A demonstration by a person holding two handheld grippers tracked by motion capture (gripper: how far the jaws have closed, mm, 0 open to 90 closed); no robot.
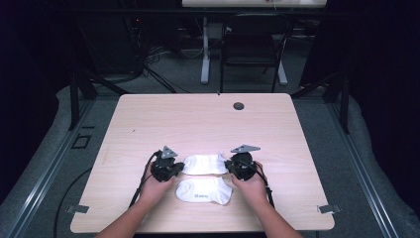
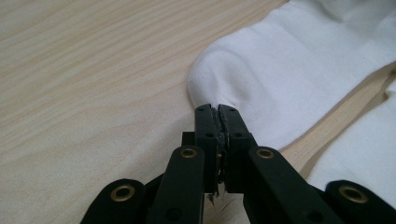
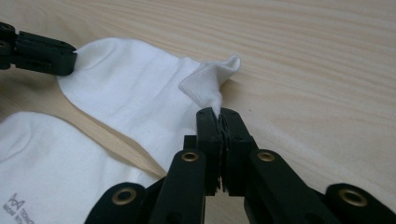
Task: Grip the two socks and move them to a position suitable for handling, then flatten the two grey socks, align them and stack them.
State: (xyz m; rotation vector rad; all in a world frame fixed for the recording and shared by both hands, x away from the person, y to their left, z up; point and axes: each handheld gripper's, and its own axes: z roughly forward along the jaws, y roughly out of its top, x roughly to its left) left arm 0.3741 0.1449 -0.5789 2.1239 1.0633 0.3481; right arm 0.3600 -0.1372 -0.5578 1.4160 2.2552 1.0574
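Two white socks lie side by side near the counter's (image 1: 148,114) near edge, about midway between its left and right edges. The farther sock (image 1: 204,164) is stretched between both tools. The left hand-held gripper (image 1: 177,167) has its jaws pressed together, pinching that sock's rounded toe end (image 2: 210,79). The right hand-held gripper (image 1: 231,166) pinches the cuff end, whose ribbed corner (image 3: 210,81) stands up just above the closed jaws. The nearer sock (image 1: 204,191), bearing small grey print, rests flat just beside the first, closer to the person's hands.
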